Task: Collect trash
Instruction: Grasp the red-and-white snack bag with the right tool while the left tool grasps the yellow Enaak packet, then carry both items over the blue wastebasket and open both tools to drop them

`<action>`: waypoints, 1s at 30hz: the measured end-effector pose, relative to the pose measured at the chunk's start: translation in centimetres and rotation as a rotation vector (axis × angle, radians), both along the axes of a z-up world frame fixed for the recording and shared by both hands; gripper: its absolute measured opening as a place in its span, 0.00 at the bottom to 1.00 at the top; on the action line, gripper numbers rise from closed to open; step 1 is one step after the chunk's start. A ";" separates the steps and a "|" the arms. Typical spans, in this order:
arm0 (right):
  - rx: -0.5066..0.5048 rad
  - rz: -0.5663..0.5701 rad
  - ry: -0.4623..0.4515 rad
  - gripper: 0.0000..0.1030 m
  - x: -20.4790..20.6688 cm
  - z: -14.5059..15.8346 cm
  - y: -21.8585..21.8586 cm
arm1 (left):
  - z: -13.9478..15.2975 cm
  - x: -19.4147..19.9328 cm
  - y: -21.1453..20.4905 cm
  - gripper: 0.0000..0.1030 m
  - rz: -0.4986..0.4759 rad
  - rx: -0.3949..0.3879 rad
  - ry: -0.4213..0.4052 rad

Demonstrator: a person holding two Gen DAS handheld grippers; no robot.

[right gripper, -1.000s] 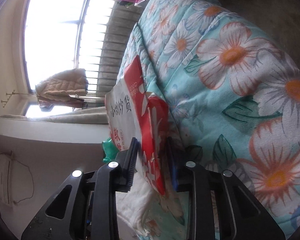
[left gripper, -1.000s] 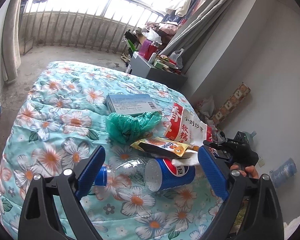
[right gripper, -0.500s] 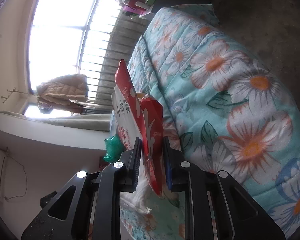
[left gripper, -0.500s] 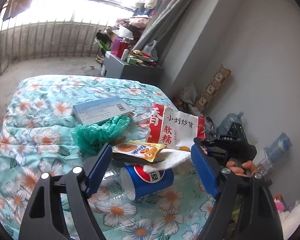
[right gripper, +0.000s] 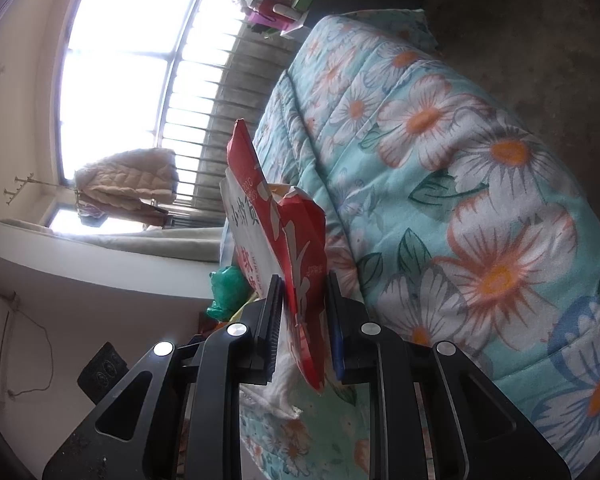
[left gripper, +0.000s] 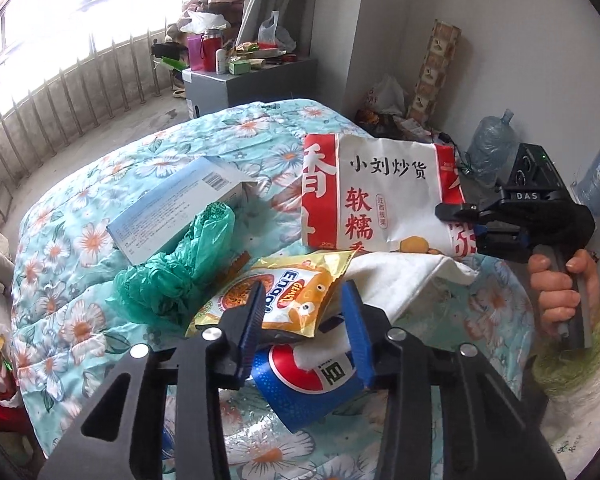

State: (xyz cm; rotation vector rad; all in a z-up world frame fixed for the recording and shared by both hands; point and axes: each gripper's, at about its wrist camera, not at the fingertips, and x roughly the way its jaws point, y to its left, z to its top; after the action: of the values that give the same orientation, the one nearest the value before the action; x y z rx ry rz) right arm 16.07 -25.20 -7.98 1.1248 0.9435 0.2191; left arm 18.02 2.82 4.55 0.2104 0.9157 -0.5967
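At frame bottom, the left gripper [left gripper: 306, 326], jaws just closing around the yellow snack wrapper [left gripper: 278, 300] without visibly pinching it, risks snagging the white tissue [left gripper: 400, 280] beneath, while the right gripper [right gripper: 302, 328] stays clamped on the red-and-white snack bag [right gripper: 296, 256].

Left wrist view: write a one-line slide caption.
Left gripper closing around a yellow snack packet; right gripper holds the red-and-white bag.

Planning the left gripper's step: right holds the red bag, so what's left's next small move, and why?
Probably finish closing the left gripper on the yellow snack packet: its jaws have just been closing, the packet's edge lies between them, and the right gripper already clamps the red-and-white bag.
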 end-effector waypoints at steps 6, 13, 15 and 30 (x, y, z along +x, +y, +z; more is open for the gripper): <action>0.013 -0.001 -0.007 0.19 -0.3 0.2 -0.1 | -0.5 0.0 0.0 0.15 -0.015 0.025 0.000; 0.037 -0.013 -0.025 0.18 -1.0 0.6 -0.5 | 0.1 -0.7 0.0 0.01 -0.035 0.020 -0.060; 0.048 -0.018 -0.034 0.18 -1.4 0.8 -0.7 | 0.4 -0.9 0.2 0.01 -0.033 0.016 -0.089; 0.115 -0.106 -0.129 0.16 -3.9 2.3 -2.0 | 6.1 -2.0 2.7 0.00 0.062 -0.134 -0.321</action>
State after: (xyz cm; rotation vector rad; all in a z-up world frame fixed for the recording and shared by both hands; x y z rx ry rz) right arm 12.19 -27.25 -5.64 1.2477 0.7628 0.2587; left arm 16.00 5.55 10.69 0.1505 0.5679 -0.5460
